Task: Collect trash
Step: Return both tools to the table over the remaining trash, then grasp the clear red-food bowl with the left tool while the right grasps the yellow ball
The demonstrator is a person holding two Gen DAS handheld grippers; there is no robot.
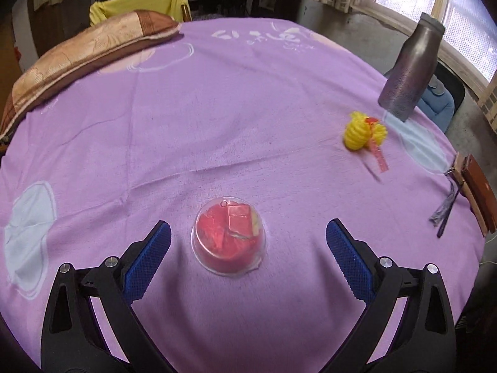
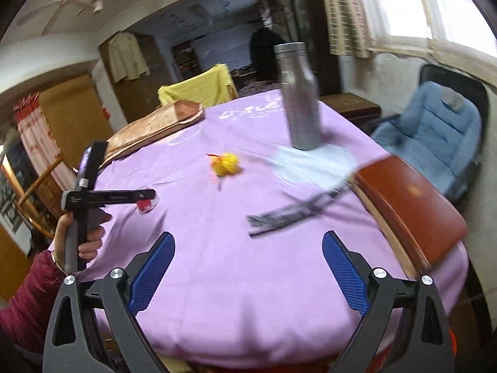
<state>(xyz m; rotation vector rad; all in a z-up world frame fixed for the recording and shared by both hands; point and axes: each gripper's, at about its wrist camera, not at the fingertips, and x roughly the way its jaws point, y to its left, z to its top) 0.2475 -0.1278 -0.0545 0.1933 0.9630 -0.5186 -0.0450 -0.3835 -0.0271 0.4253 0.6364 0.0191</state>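
Clear cup [image 1: 229, 238] with red scraps inside, upright on purple cloth [image 1: 217, 108], well apart from steel bottle [image 1: 410, 68]; centred before left gripper [image 1: 248, 236], jaws wide, empty, probably lined up for grabbing. Right gripper [image 2: 248, 248] wide, empty.

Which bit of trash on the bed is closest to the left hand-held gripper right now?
The clear plastic cup holding red wrappers, lying between the open left hand-held gripper fingers. The yellow crumpled wrapper lies farther off, beside the steel bottle.
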